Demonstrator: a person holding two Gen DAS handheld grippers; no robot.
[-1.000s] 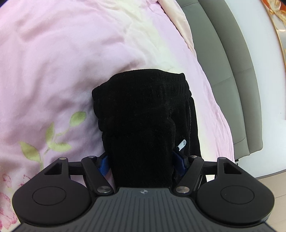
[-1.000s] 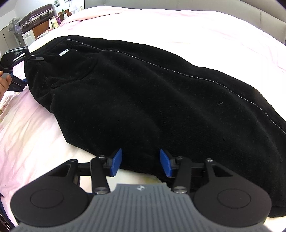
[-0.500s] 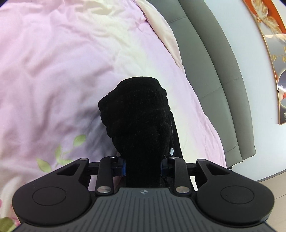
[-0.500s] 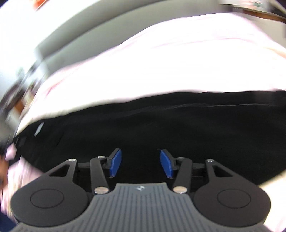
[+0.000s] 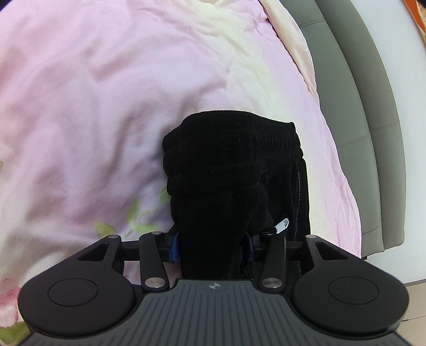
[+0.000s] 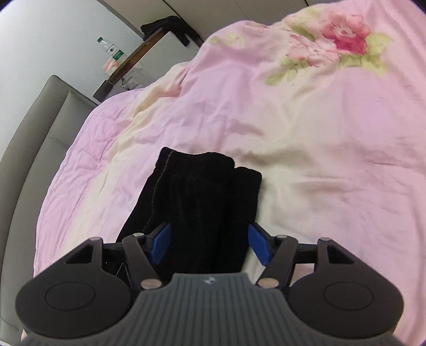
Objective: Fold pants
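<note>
The black pants (image 5: 231, 159) lie on the pink floral bedcover (image 5: 106, 106), folded into a long narrow strip. In the left wrist view their elastic waistband end bunches up through my left gripper (image 5: 211, 246). Its jaws are opening, and the cloth still fills the gap and touches both blue pads (image 5: 174, 246). A small white label (image 5: 282, 226) sticks out at the right pad. The right wrist view shows the other end of the pants (image 6: 199, 191) running between the fingers of my right gripper (image 6: 210, 247). These jaws are opening too, and bare sheet shows beside the right pad (image 6: 259, 247).
A grey padded headboard (image 5: 359, 106) borders the bed, seen on the left in the right wrist view (image 6: 32, 149). Beyond it stand a wooden shelf (image 6: 127, 61) with a bottle (image 6: 110, 49) and a dark garment (image 6: 170, 24). A rose print (image 6: 343, 34) marks the cover.
The right gripper swung and rolled from above the spread pants to their narrow end, its jaws widening. The left gripper closed on the waistband bunch, then loosened a little.
</note>
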